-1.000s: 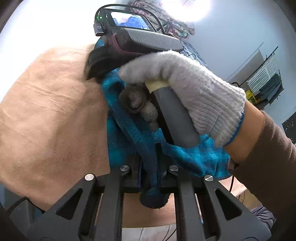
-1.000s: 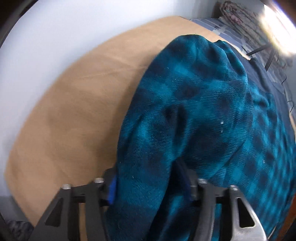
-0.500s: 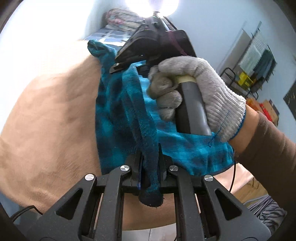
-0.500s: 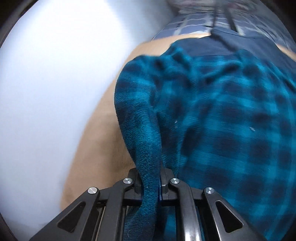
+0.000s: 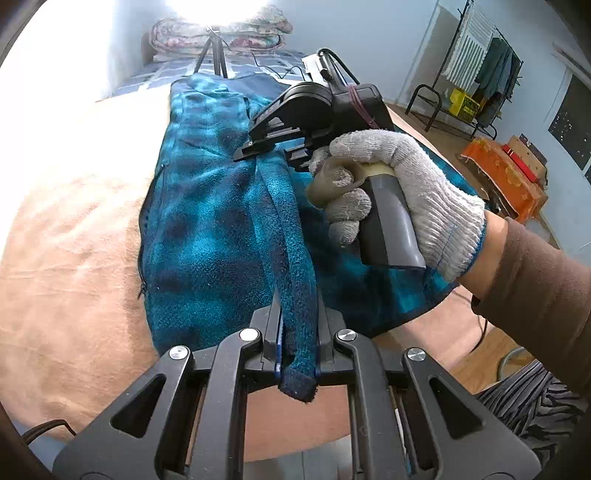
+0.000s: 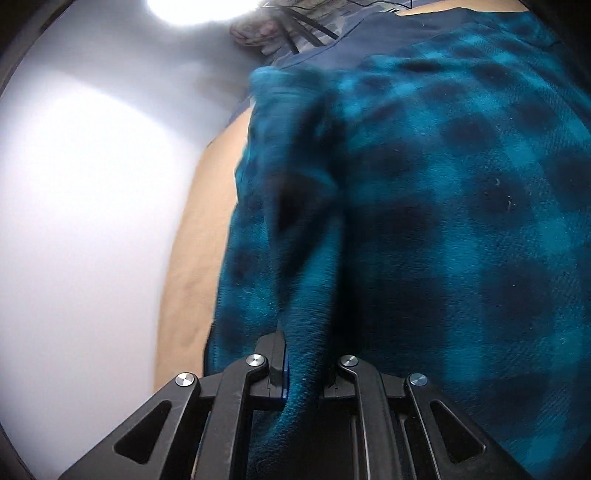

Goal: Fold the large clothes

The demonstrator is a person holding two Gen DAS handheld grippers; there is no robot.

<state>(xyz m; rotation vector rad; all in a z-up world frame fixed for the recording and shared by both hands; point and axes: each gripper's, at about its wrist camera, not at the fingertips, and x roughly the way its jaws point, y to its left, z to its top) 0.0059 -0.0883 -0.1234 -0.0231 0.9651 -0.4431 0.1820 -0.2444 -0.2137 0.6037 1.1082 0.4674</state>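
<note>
A teal and black checked fleece garment (image 5: pixel 207 229) lies lengthwise on a tan-covered bed (image 5: pixel 66 258). My left gripper (image 5: pixel 297 332) is shut on a rolled edge of that fleece at its near end. A gloved hand (image 5: pixel 402 192) holds the right gripper (image 5: pixel 266 144) further along the same edge, its fingers reaching to the left over the cloth. In the right wrist view, the right gripper (image 6: pixel 303 350) is shut on a fold of the fleece garment (image 6: pixel 461 221), which fills most of the picture. A dark blue layer (image 6: pixel 388 33) shows at the garment's far end.
A white wall (image 6: pixel 92 221) runs along the bed's left side. Folded quilts (image 5: pixel 218 35) and a tripod (image 5: pixel 214 55) stand at the bed's far end. To the right are a clothes rack (image 5: pixel 480 74), an orange-draped box (image 5: pixel 506 173) and wooden floor (image 5: pixel 491 343).
The right gripper closed on a fold of the fleece and swept along the bed away from my left gripper, rolling as it went. The held edge now stretches out between the two grippers.
</note>
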